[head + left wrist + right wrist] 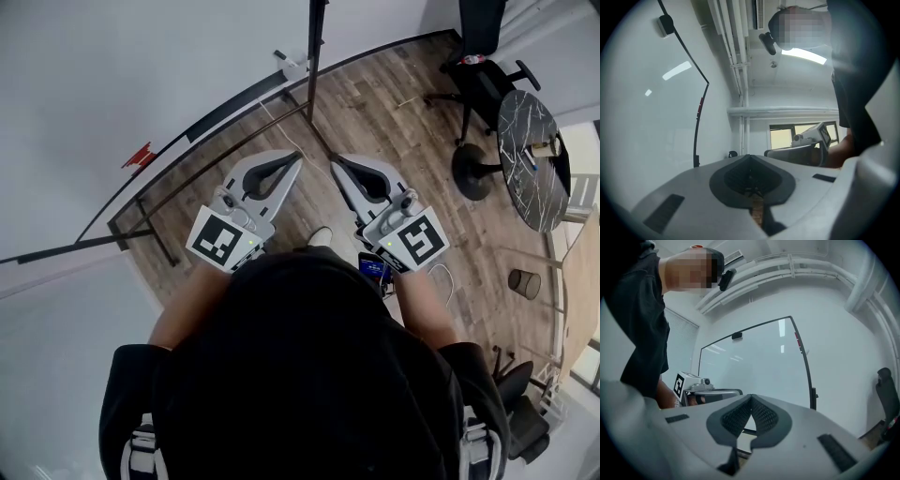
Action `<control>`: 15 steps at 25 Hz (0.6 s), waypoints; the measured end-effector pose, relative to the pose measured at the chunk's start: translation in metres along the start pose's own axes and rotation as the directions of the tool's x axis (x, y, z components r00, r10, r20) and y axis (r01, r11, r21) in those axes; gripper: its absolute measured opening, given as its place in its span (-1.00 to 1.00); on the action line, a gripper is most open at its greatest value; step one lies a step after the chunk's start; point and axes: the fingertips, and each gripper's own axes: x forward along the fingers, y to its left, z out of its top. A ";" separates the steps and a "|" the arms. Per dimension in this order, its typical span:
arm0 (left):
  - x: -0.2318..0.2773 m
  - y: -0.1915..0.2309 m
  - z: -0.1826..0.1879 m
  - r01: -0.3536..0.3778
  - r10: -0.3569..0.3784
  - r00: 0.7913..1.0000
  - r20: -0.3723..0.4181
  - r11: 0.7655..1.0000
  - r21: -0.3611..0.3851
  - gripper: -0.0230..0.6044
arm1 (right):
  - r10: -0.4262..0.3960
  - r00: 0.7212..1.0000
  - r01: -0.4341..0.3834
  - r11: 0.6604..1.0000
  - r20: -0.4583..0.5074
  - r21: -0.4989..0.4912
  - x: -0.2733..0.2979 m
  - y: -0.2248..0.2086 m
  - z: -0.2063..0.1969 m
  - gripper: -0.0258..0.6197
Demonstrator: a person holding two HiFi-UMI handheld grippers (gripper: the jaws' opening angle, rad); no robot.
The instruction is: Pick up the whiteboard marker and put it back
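Floor (403, 131): wood planks
Whiteboard (754, 366): far side
Left gripper (298, 157): clenched, empty
Right gripper (335, 160): clenched, empty, just beside it

Head view, my notes: plank wood floor (394, 131) fills the centre. Upper right, a black office chair (478, 80) stands just beside a round dark marble-top table (520, 187). A small brown cylinder (525, 283) sits on the floor below the table. Left gripper view: white ceiling pipes (736, 47) top centre, a bright window (787, 136) mid-frame.
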 end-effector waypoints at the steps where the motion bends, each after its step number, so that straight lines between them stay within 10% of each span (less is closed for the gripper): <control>1: 0.004 0.000 -0.001 -0.007 0.007 1.000 -0.005 1.000 0.002 -0.92 | 0.006 1.000 -0.006 1.000 0.000 0.002 -0.003 -0.005 -0.002 -0.94; 15: 0.041 0.029 -0.010 -0.075 0.075 0.996 -0.043 0.997 0.006 -0.92 | 0.036 0.999 -0.036 0.998 -0.001 0.050 0.007 -0.059 -0.014 -0.93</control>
